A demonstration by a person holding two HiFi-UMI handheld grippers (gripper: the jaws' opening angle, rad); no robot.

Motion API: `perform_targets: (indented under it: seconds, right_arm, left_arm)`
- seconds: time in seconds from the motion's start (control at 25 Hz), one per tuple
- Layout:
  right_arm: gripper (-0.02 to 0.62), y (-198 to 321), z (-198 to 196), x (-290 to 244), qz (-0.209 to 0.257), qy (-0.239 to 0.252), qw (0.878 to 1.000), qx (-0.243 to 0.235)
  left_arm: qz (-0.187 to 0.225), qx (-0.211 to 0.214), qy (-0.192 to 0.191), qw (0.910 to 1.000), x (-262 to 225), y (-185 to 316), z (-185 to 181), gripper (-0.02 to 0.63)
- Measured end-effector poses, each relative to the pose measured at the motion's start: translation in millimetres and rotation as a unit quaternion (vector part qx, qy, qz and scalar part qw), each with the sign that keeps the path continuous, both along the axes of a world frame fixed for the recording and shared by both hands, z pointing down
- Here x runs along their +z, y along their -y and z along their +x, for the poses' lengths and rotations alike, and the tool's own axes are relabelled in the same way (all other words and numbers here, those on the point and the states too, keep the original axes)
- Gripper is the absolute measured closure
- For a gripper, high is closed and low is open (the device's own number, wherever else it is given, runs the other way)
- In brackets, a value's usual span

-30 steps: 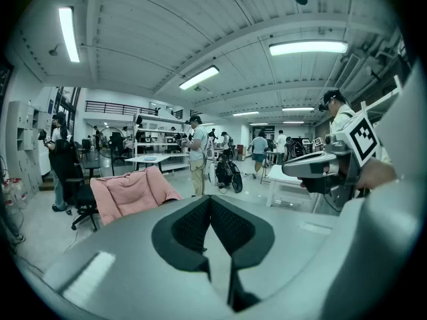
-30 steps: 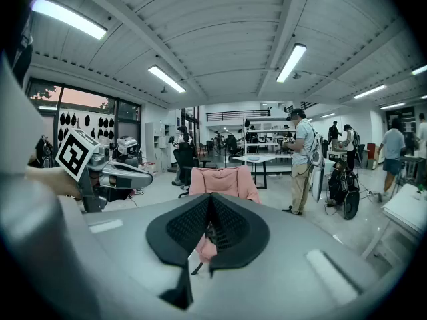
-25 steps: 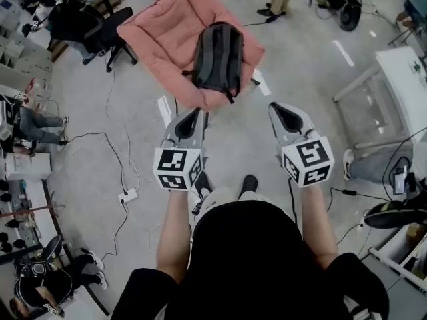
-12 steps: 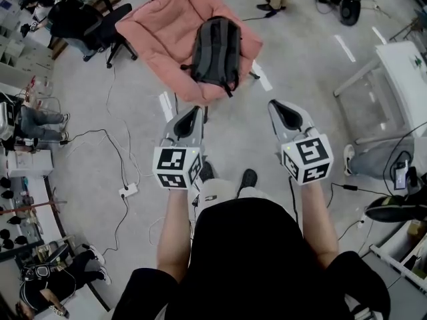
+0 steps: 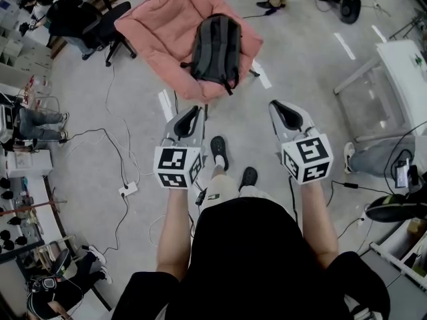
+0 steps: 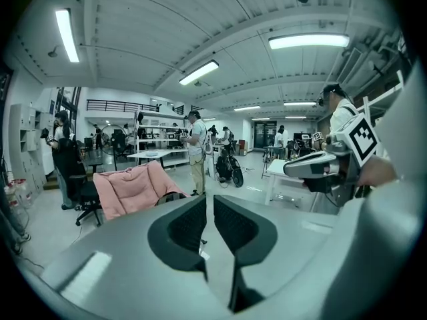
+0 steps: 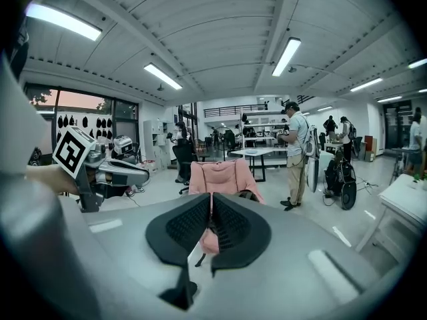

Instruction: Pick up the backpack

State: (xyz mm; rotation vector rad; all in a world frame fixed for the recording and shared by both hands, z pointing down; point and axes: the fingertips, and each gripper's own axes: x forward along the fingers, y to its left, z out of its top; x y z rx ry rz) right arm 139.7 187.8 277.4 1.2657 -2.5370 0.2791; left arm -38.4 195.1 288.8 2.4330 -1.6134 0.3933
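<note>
The gray backpack [image 5: 217,51] is resting in the pink chair [image 5: 157,29], out on the floor [image 5: 300,79] ahead of the person and well apart from both tools. The left tool [image 5: 191,114] is hovering, its jaws just cracking open to a thin slit with nothing between them. The right tool [image 5: 285,110] is hanging alongside, jaws pressed together, empty. 1 black shoe [image 5: 218,151] is showing between the 2 tools.
</note>
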Motion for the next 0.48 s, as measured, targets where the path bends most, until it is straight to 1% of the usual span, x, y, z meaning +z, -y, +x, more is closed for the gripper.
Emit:
perform_targets:
  seconds: [0.28, 0.48]
  right_arm:
    - [0.580, 6.4, -16.5, 10.2, -0.017, 0.001, 1.000, -0.008]
    - [0.562, 24.1, -33.8, 18.7, -0.031, -0.004, 0.999, -0.011]
  left_arm:
    - [-0.009, 0.011, 0.000, 0.9999, 12.3, 10.8, -8.6, 0.526]
    - [-0.016, 0.021, -0.002, 0.9996, 20.9, 29.0, -21.2, 0.486]
